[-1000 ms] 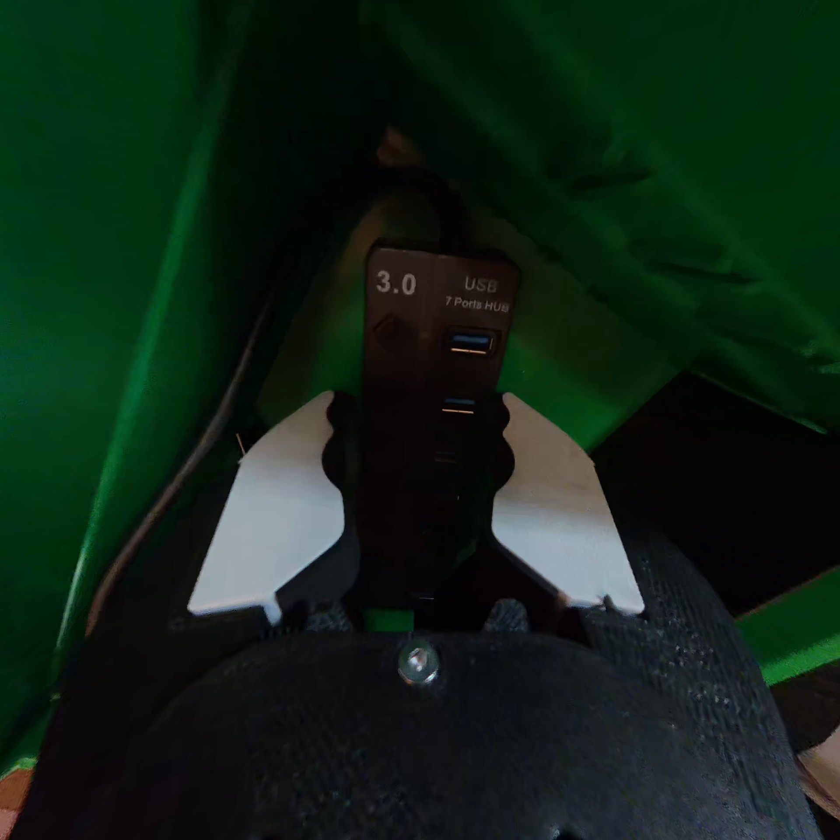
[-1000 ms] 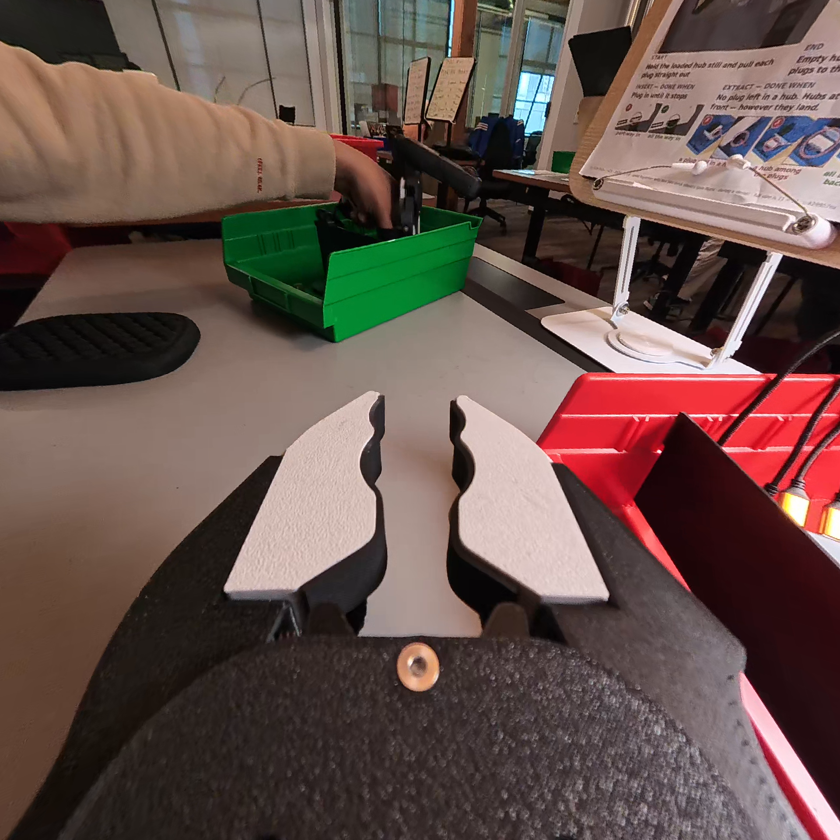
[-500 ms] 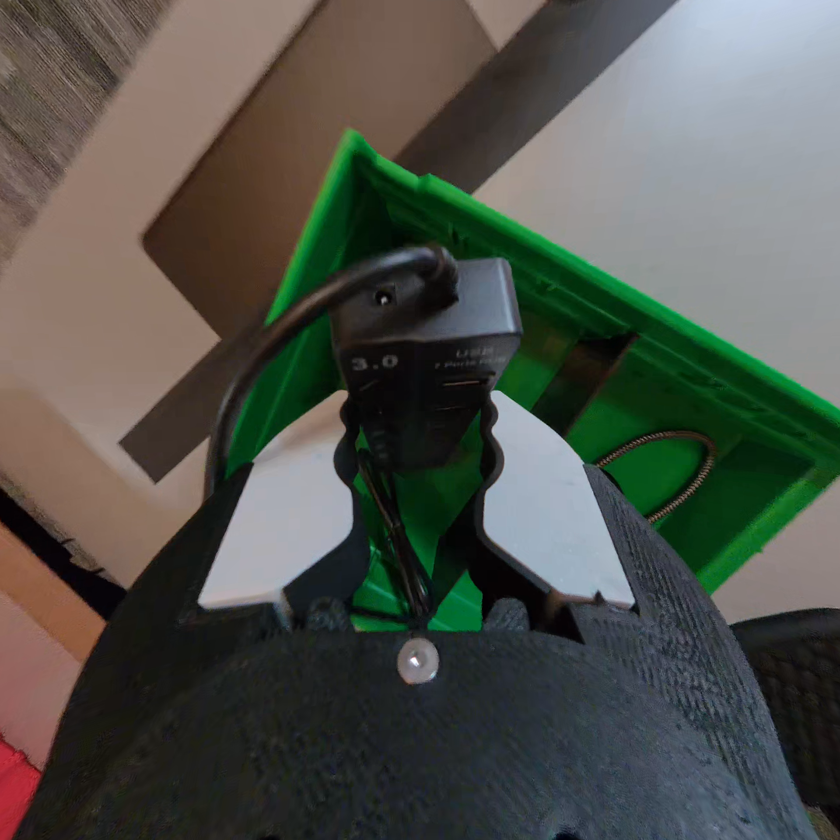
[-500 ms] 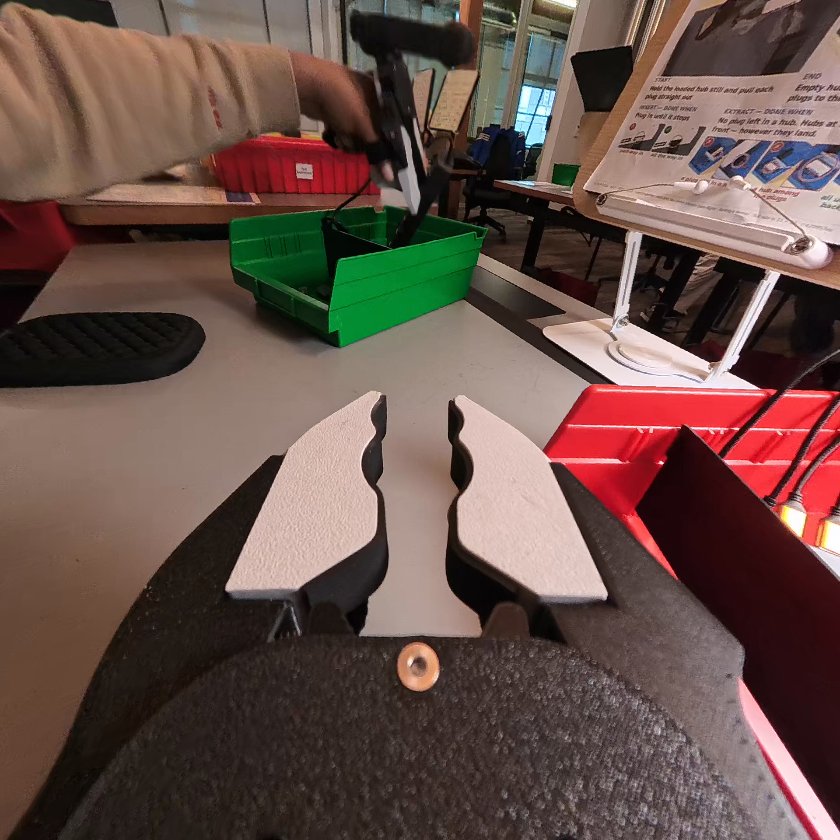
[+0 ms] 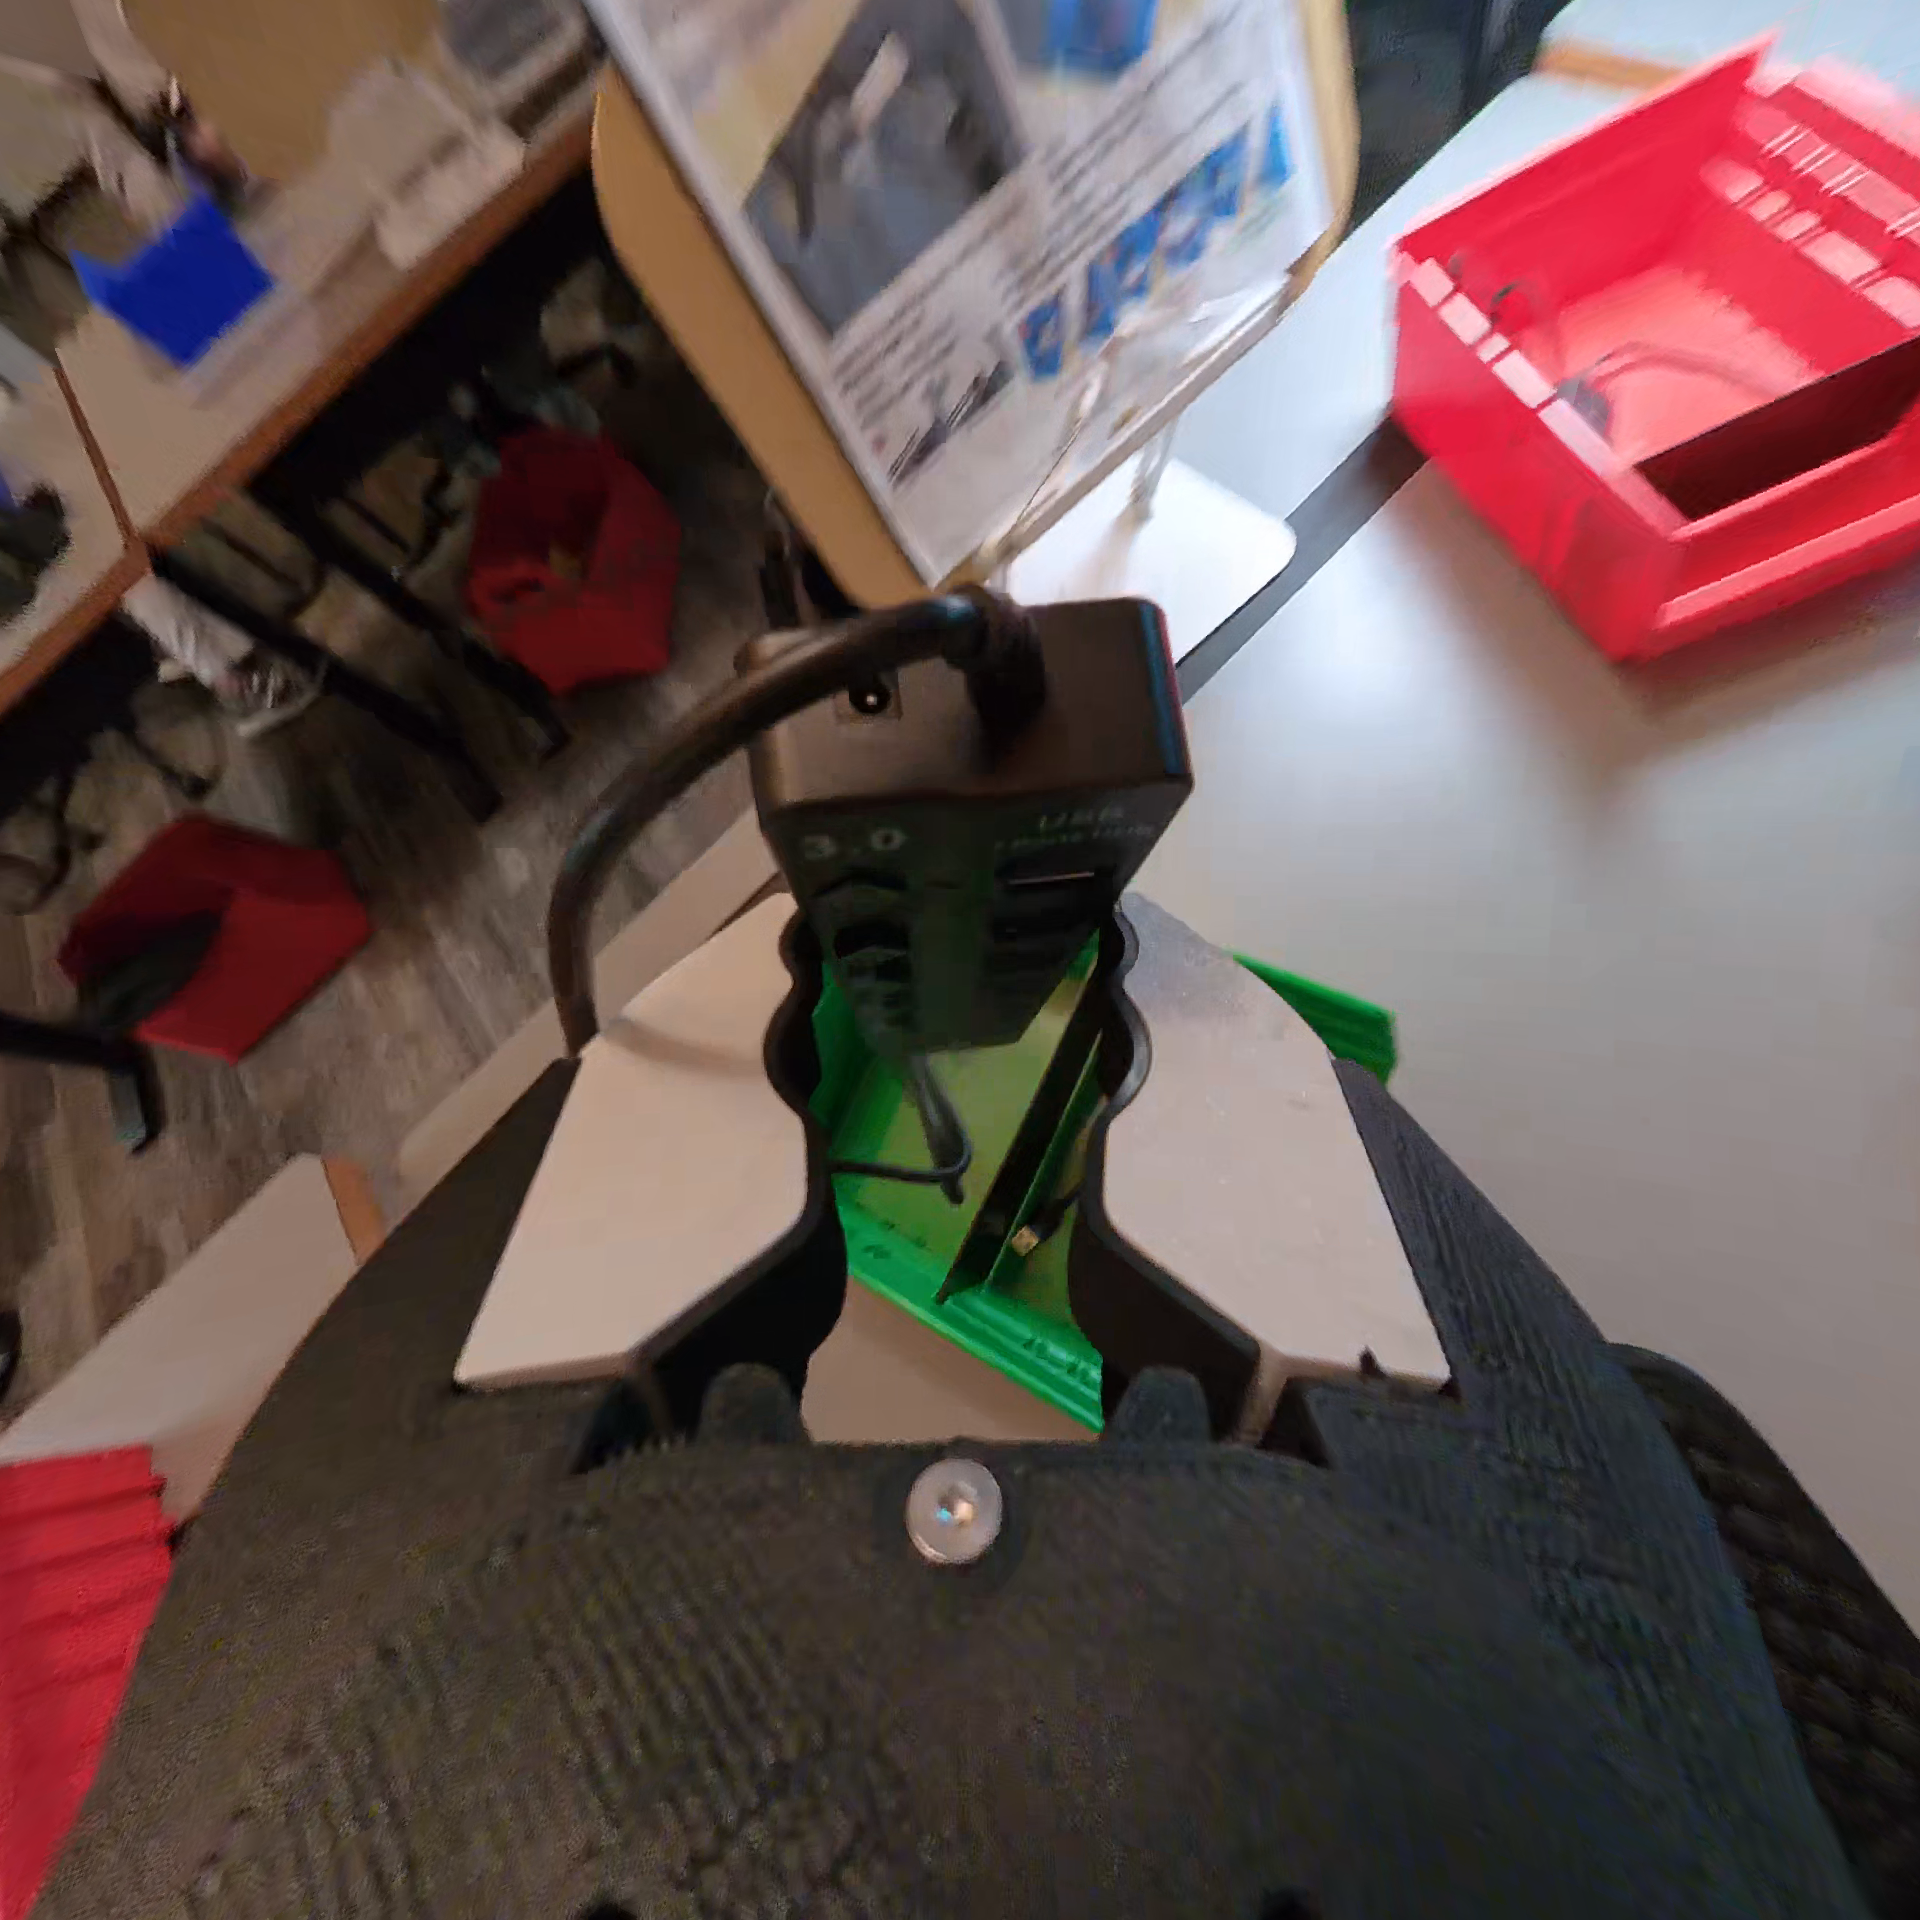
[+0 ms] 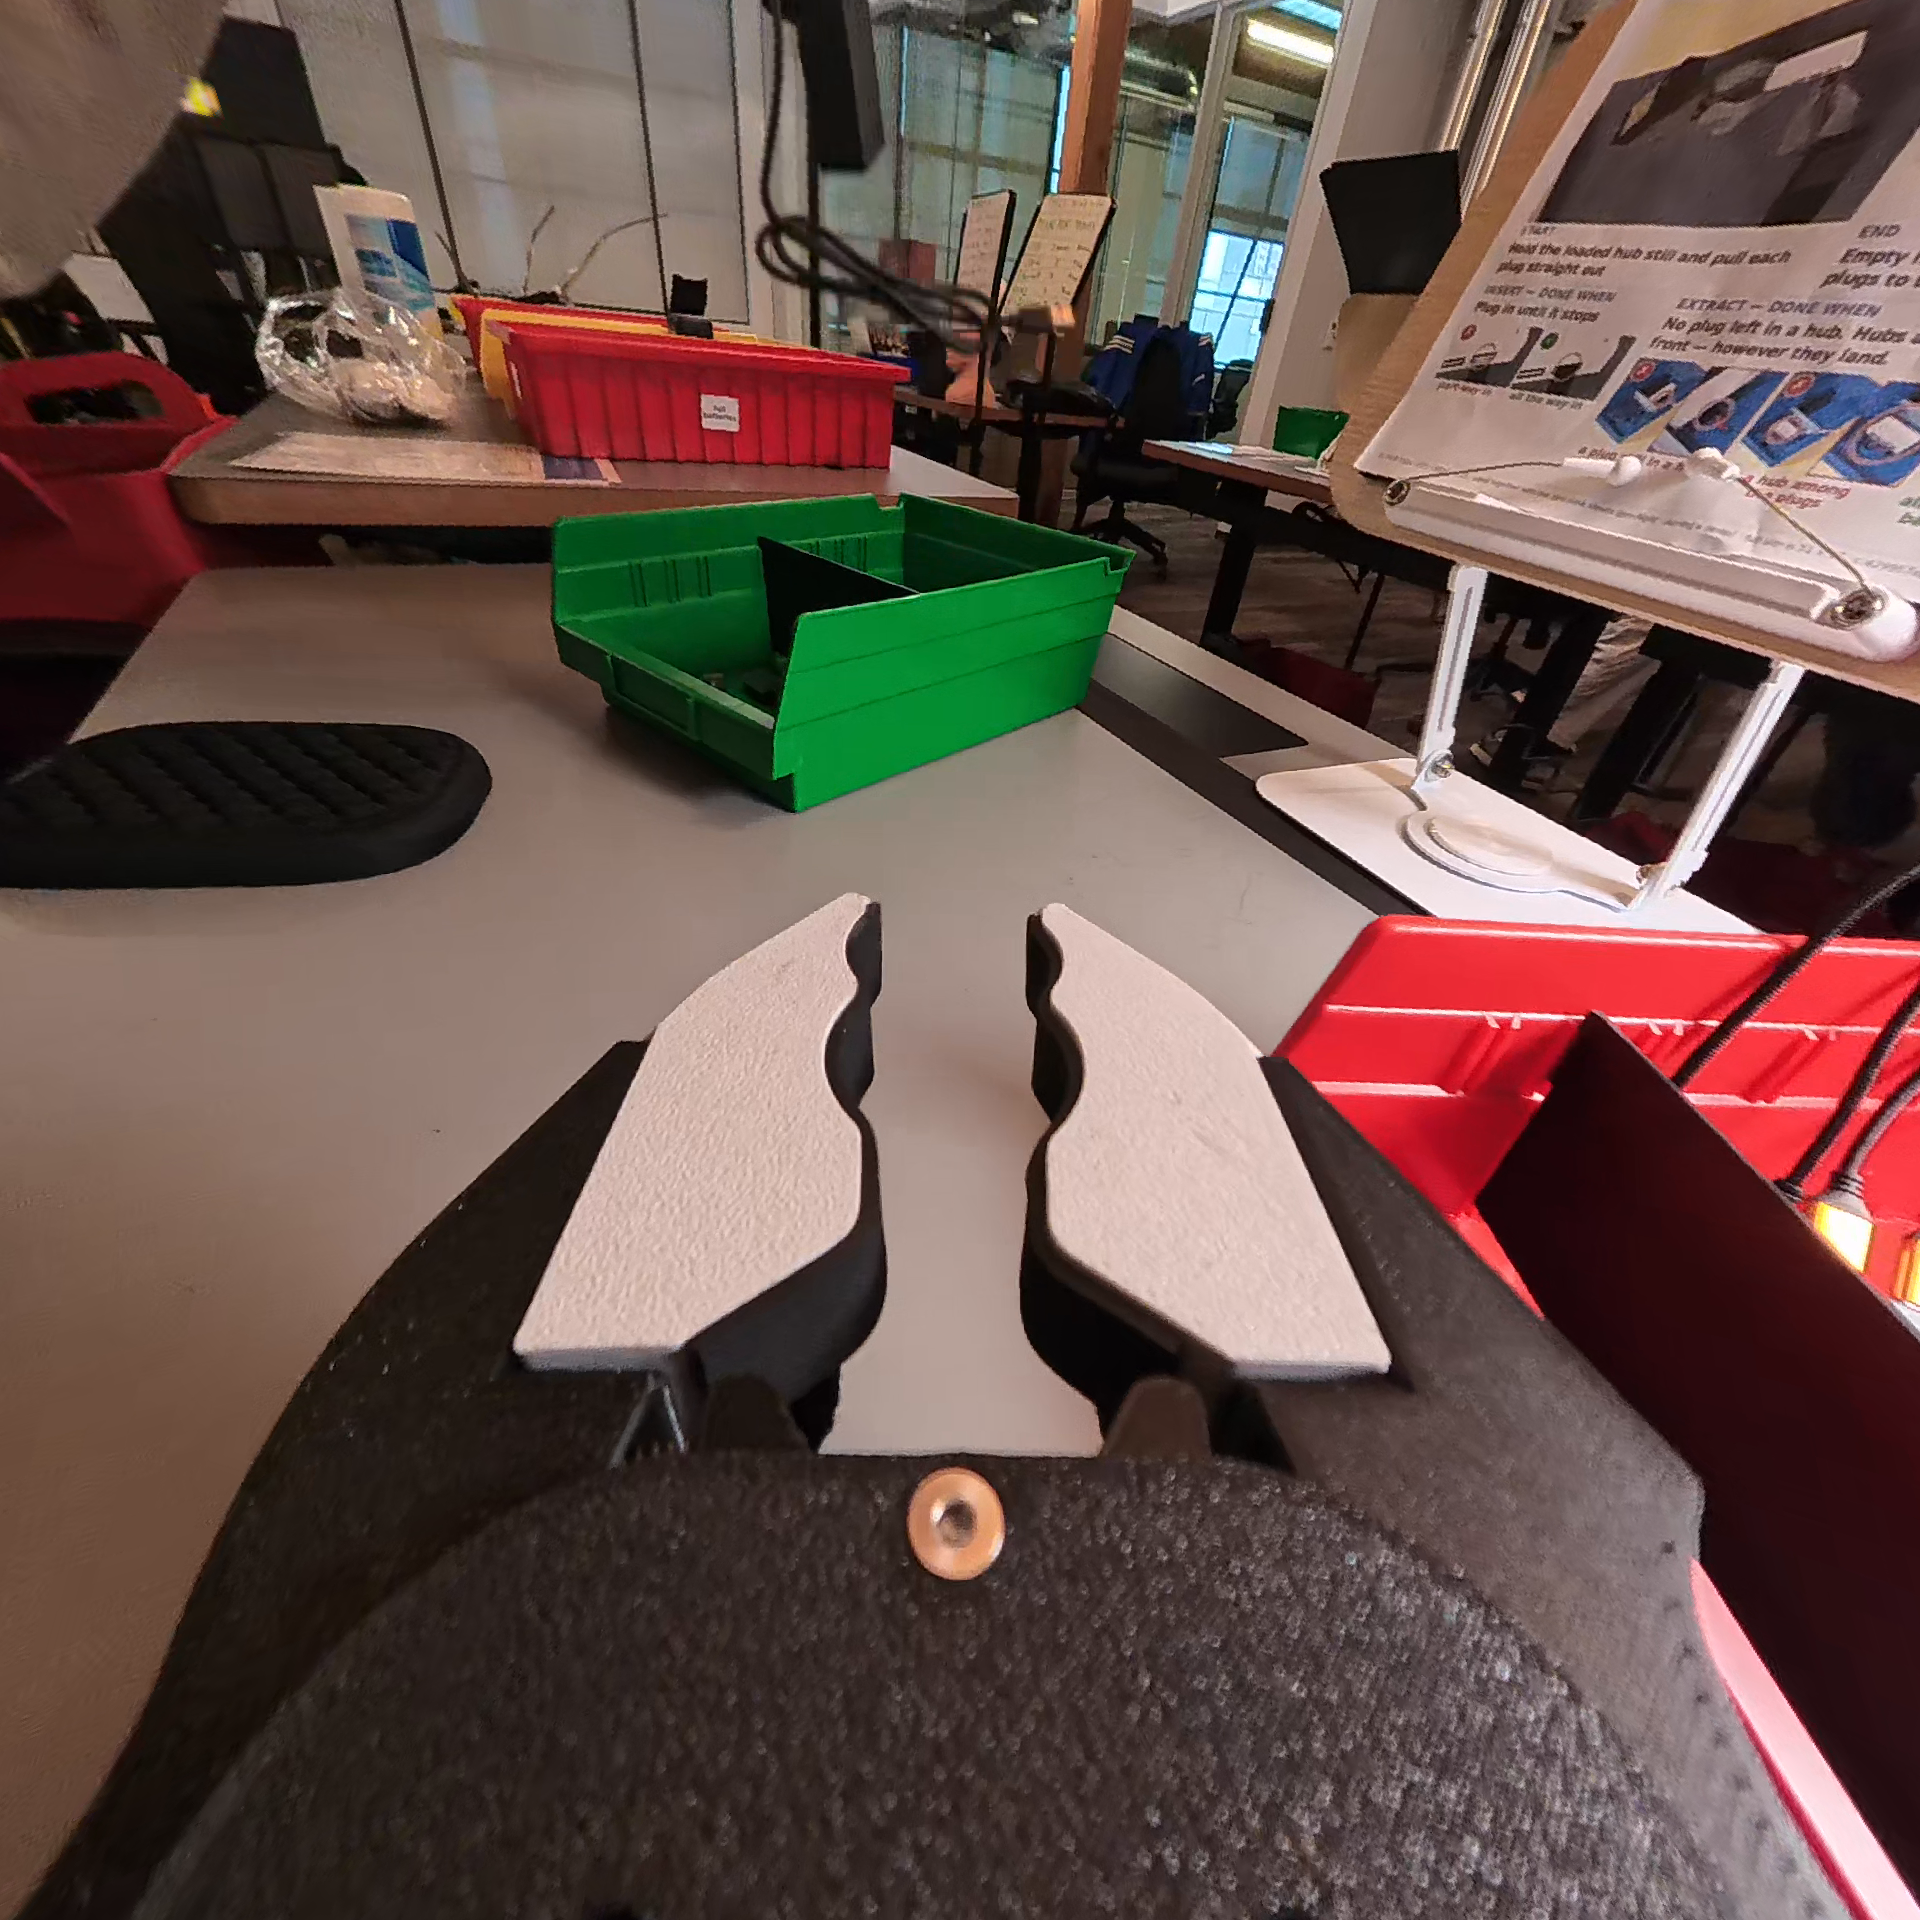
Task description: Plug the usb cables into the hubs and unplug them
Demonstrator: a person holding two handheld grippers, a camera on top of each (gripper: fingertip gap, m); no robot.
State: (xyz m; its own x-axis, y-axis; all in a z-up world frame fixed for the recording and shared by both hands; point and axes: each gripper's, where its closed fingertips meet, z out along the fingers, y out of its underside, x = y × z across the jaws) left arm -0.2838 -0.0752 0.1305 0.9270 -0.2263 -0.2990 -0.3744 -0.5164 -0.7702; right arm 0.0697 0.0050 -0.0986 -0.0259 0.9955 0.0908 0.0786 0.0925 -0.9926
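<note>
Above the green bin (image 5: pixel 1314 1023), left hand-held gripper (image 5: pixel 951 971) clamps the hub (image 5: pixel 966 831) lengthwise, cable-end forward; right hand-held gripper (image 6: pixel 954 971) gapes empty.

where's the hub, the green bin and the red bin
hub (image 5: pixel 971 743), left wrist view, on its black end face beside the cable.
green bin (image 6: pixel 935 665), right wrist view, on its front wall.
red bin (image 5: pixel 1756 566), left wrist view, on its near wall.

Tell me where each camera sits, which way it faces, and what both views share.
Left wrist view: rides the left gripper, raised, looking down at the held black hub above the table.
Right wrist view: rides the right gripper, low, looking forward along the table; fingers apart, empty.
Shared: green bin, red bin, instruction stand.
</note>
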